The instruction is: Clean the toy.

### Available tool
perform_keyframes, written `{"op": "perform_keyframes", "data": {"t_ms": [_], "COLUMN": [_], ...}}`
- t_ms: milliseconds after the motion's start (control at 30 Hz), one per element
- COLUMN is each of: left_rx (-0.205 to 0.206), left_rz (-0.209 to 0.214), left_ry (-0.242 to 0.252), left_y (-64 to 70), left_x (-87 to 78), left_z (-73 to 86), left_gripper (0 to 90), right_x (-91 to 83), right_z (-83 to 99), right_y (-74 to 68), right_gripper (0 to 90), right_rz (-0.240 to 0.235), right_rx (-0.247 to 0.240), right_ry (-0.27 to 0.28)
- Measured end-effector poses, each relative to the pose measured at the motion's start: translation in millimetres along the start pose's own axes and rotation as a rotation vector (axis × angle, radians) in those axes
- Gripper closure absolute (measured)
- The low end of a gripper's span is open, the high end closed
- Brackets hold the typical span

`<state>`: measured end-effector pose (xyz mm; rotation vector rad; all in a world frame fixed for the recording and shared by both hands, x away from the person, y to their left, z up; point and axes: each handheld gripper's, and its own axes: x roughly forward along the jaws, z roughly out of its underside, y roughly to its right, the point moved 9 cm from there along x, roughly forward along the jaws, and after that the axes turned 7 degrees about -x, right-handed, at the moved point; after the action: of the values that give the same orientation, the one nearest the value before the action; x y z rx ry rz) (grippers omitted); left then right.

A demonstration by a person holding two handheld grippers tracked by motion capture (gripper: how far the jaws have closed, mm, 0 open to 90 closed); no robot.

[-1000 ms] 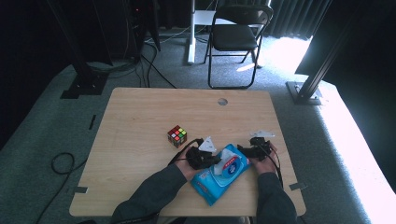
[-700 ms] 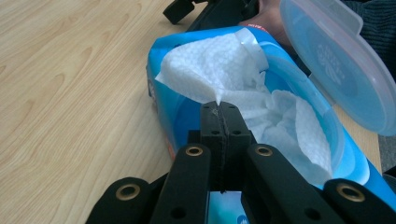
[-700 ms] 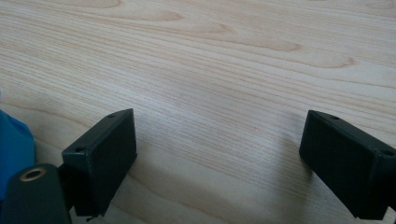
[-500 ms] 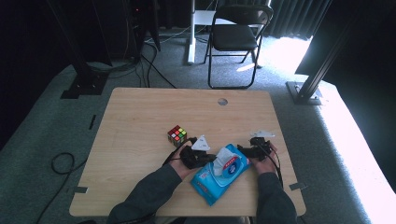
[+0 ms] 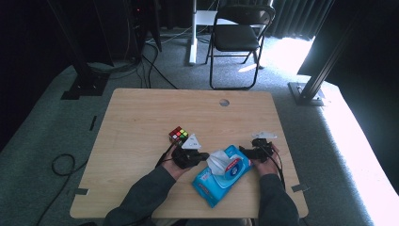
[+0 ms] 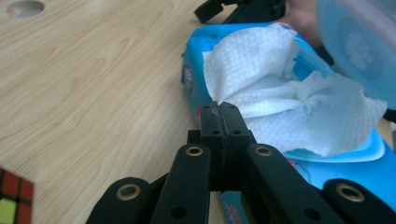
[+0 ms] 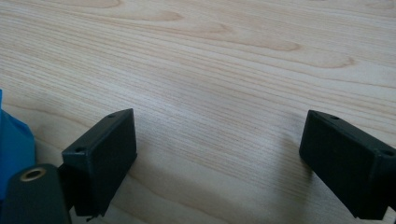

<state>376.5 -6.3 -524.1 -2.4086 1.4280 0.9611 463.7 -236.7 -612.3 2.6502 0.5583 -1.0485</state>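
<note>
A blue pack of wet wipes (image 5: 220, 178) lies near the table's front edge with its round lid (image 6: 357, 42) flipped open. A crumpled white wipe (image 5: 217, 161) stands out of the opening. My left gripper (image 5: 201, 157) is at the pack's left side, shut on the wipe's (image 6: 285, 100) near edge; its jaws (image 6: 219, 108) are pressed together. My right gripper (image 5: 248, 152) is at the pack's right end, low over the bare wood. Its jaws (image 7: 219, 154) stand wide open with nothing between them, and a corner of the blue pack (image 7: 11, 144) shows beside the left jaw.
A Rubik's cube (image 5: 178, 135) sits just behind my left hand and shows as a corner of the cube (image 6: 14, 198) in the left gripper view. The wooden table (image 5: 141, 122) has a cable hole (image 5: 224, 102) near its far edge. A folding chair (image 5: 240, 37) stands beyond the table.
My left gripper has drawn back to the left with the wipe in it, pulling more of the wipe out of the pack. The right gripper has stayed put.
</note>
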Motion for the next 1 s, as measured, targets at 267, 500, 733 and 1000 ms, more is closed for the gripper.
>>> {"op": "perform_keyframes", "data": {"t_ms": [267, 500, 733, 1000], "left_rx": [-0.024, 0.019, 0.055, 0.074], "left_rz": [-0.031, 0.021, 0.073, 0.056], "left_ry": [-0.001, 0.003, -0.016, -0.058], "left_y": [-2.6, 13.1, 29.6, 32.7], "left_x": [4.4, 9.7, 19.9, 35.3], "left_z": [-4.0, -10.5, -11.4, -7.8], "left_gripper": [89.0, 80.4, 65.7, 54.3], "right_x": [0.0, 0.0, 0.0, 0.0], "right_z": [0.0, 0.0, 0.0, 0.0], "right_y": [0.0, 0.0, 0.0, 0.0], "right_gripper": [10.6, 10.6, 10.6, 10.6], "right_rz": [0.000, 0.000, 0.000, 0.000], "right_rx": [0.000, -0.001, 0.000, 0.000], "right_ry": [0.000, 0.000, 0.000, 0.000]}}
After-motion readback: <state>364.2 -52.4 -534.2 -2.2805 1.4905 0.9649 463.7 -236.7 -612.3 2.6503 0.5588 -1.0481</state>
